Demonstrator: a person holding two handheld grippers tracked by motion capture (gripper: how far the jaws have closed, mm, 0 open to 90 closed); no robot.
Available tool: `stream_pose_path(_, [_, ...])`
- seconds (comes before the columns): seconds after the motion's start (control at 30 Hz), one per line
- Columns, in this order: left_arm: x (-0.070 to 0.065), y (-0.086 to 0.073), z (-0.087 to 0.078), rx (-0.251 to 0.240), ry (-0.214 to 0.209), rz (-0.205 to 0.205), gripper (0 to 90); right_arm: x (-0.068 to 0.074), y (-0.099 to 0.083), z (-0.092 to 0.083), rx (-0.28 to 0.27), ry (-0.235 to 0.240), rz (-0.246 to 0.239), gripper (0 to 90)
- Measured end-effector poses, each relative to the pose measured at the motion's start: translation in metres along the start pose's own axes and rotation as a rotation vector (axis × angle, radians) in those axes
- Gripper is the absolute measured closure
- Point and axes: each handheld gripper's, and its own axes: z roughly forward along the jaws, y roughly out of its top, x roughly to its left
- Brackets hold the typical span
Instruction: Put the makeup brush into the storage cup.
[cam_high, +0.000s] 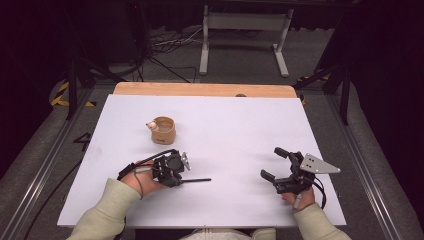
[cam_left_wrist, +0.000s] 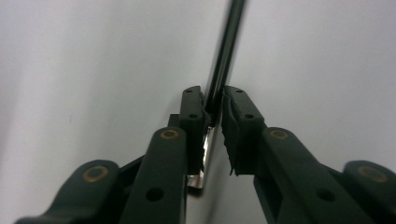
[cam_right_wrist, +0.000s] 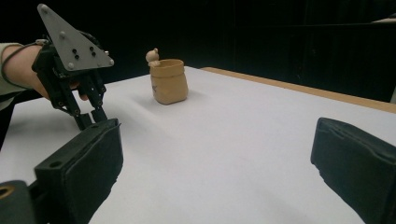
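Pinching a thin dark rod (cam_high: 196, 180) at one end, the left tool (cam_high: 176, 178) sits in the lower left of the high view, its jaws drawn together so that only the slim shaft stays between the pads. In the left gripper view the rod (cam_left_wrist: 227, 51) runs from the closed pads straight up toward the top of the frame, dark and glossy along its length, with a shiny silver end showing low between the jaws; it lies close along the white tabletop (cam_left_wrist: 93, 70). In the high view the rod points toward the right from that tool, low over the tabletop (cam_high: 230, 130), near the middle of the lower half of the frame. The right tool (cam_high: 274, 164) rests in the lower right of the high view, its jaws spread wide with nothing between them; in the right gripper view the two black pads stand at the far left and far right of the frame with bare white surface between. A small tan pot (cam_high: 163, 130) with a pale little figure on its rim stands upright left of centre in the high view, well apart from both tools, and it shows again in the upper middle of the right gripper view (cam_right_wrist: 169, 81), beside the left tool (cam_right_wrist: 90, 118) at upper left.
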Motion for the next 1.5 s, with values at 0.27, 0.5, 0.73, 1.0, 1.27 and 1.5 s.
stream_pose_path(0.27, [-0.004, 0.001, -0.001, 0.016, 0.003, 0.05, 82.8, 0.001, 0.0, 0.001, 0.014, 0.009, -0.007, 4.4])
stream_pose_path(0.5, [-0.008, 0.005, -0.007, -0.021, -0.016, 0.088, 83.0, 0.005, 0.003, 0.005, 0.07, 0.014, -0.099, 10.5])
stream_pose_path(0.73, [-0.013, 0.012, -0.016, -0.071, -0.01, 0.12, 83.1, 0.016, 0.01, 0.014, 0.076, 0.069, -0.137, 15.7])
stream_pose_path(1.0, [-0.021, 0.023, -0.021, -0.083, -0.01, 0.165, 83.2, 0.032, 0.015, 0.034, 0.085, 0.177, -0.166, 16.1])
stream_pose_path(1.27, [-0.026, 0.034, -0.025, -0.1, -0.014, 0.203, 83.1, 0.045, 0.017, 0.052, 0.089, 0.259, -0.172, 16.6])
stream_pose_path(1.5, [-0.03, 0.041, -0.024, -0.105, -0.017, 0.223, 83.1, 0.053, 0.014, 0.065, 0.114, 0.32, -0.172, 19.3])
